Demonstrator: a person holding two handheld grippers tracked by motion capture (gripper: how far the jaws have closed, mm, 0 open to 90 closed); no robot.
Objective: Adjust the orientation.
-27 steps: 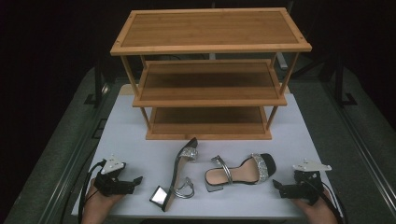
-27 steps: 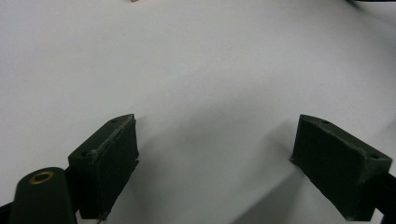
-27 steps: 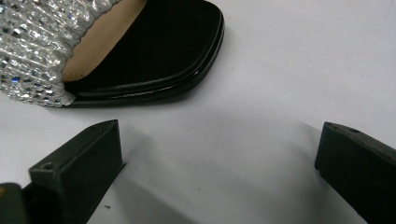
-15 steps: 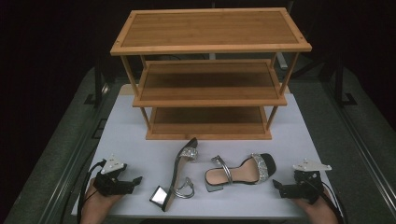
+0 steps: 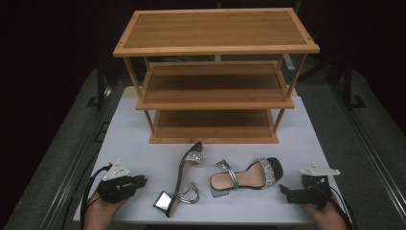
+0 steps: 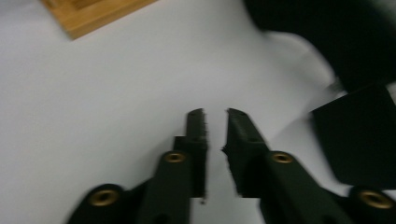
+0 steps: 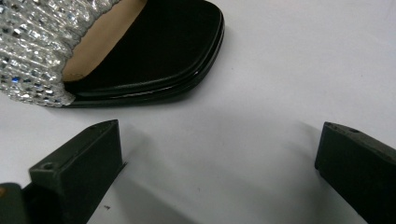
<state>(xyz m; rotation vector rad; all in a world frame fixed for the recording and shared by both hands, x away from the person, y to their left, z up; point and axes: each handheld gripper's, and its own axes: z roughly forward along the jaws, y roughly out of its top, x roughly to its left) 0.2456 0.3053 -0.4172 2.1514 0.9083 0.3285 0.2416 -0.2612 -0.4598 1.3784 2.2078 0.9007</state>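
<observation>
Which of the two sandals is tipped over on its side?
The left sandal, nearer the left gripper: it lies on its side, block heel toward the table's front edge. The right sandal sits upright on its sole.

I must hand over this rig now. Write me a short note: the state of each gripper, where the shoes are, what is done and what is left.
Left gripper: jaws nearly shut, nothing between them, low over the white table at its near left.
Right gripper: jaws wide open, empty, pointing at the toe of the upright sandal, not touching it.
The other sandal lies on its side left of the upright one, in front of the wooden shoe rack.
Done: nothing yet; all three shelves are bare.
Left: probably to grip each sandal and set both on the rack.
</observation>
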